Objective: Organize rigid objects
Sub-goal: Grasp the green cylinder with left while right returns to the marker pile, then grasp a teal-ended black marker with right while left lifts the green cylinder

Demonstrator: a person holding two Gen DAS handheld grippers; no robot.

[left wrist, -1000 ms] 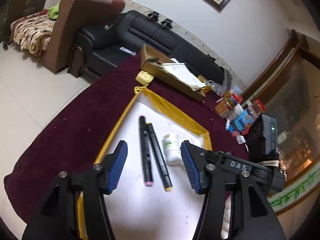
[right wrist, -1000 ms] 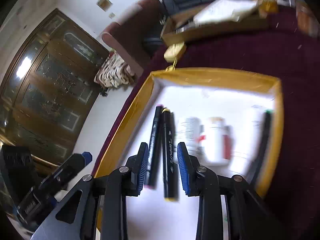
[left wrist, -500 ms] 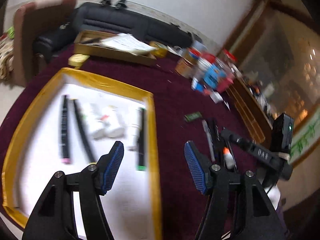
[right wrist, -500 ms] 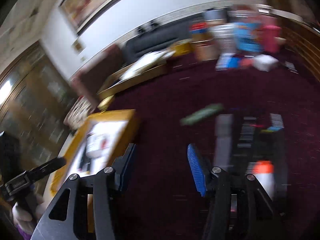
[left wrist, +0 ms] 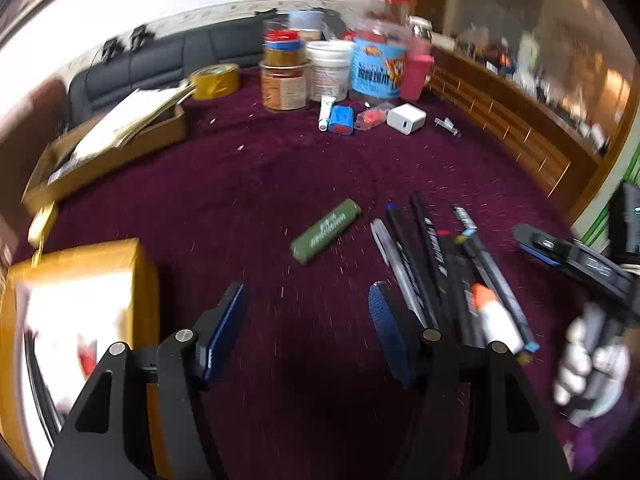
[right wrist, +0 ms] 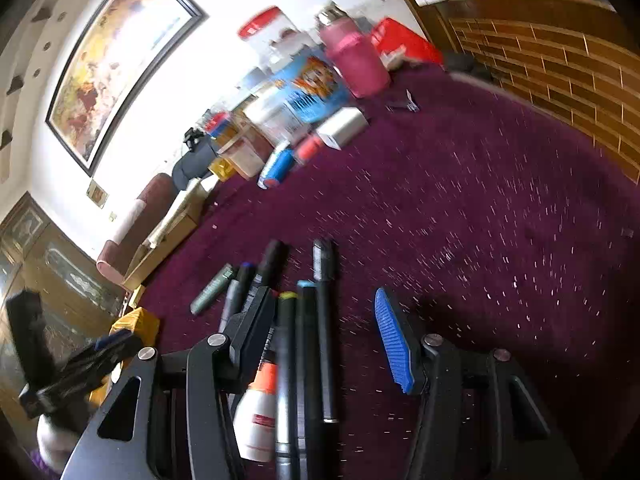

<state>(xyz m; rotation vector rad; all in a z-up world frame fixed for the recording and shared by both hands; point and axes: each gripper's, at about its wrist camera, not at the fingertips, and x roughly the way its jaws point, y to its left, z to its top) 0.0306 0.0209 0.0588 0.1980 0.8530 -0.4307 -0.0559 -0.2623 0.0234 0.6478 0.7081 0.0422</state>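
Right wrist view: R gripper [right wrist: 324, 344] over pen row [right wrist: 308, 344] on maroon cloth [right wrist: 480, 220].
R fingers: apart, just been opening; pens lie between/under them, pads not pressing.
Pen axis: runs along finger direction, tips pointing away.
Glue bottle [right wrist: 258, 412]: beside left finger, near its base.
L gripper [left wrist: 306, 332]: fingers apart, nothing between.
Green lighter [left wrist: 326, 231]: ahead of L fingers, axis diagonal.
Yellow tray [left wrist: 80, 264]: left of L fingers.
Nearer hand: R, judged.
Pose: both tilted down.
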